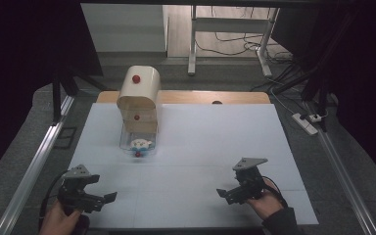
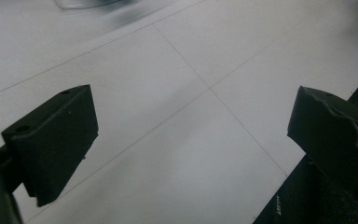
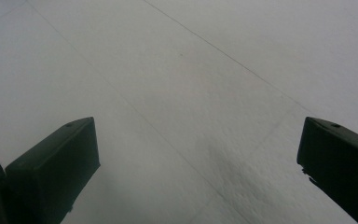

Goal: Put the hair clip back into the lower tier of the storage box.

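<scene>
White sheeting with thin seam lines covers the surface [image 1: 200, 147], and a strip of bare wood shows along its far edge. Small pale lettering sits on the dark strip at the near edge in the left gripper view, too small to read.

Toward the far left stands a cream container [image 1: 138, 95] with a rounded top and red knobs on its front; its clear lower drawer [image 1: 138, 144] is pulled out toward the person, with a small white thing and a red bit inside, too small to tell. Beyond the surface are metal frame legs, loose cables and a power strip [image 1: 304, 123] on the floor at the right.

Both tools rest low near the front edge, well apart from the container. The left tool [image 1: 100, 198] sits at the near left, its jaws spread wide and holding nothing. The right tool [image 1: 227, 193] sits at the near right, jaws likewise spread over bare sheeting. Wide open sheeting lies between them and ahead to the drawer.
</scene>
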{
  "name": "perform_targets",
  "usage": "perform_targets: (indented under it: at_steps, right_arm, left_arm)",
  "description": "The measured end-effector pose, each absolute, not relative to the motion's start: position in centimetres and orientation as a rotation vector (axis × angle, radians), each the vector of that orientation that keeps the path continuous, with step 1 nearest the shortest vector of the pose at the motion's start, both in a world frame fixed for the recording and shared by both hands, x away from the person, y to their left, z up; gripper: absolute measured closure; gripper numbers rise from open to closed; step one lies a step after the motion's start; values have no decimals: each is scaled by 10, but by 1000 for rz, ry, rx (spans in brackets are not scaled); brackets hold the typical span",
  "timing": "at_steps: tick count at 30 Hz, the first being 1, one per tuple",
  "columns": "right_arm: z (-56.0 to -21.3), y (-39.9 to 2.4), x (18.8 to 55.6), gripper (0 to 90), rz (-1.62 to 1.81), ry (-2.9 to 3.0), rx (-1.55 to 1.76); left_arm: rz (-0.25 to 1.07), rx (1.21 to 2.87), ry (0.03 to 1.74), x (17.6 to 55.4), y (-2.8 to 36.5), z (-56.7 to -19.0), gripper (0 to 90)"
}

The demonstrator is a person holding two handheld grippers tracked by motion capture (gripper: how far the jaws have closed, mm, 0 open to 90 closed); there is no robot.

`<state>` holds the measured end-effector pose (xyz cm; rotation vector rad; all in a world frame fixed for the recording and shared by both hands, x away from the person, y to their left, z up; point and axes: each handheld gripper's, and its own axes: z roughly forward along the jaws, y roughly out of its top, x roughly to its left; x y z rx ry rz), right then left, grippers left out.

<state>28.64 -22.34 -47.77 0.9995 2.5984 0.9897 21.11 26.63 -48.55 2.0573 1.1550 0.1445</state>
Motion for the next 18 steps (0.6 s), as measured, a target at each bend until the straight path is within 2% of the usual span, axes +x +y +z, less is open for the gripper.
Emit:
perform_targets:
  at_steps: [18]
  right_arm:
    - [-476, -267, 268, 0, 976, 2498, 1153]
  left_arm:
    - [145, 2059, 1156, 211, 266, -485, 16]
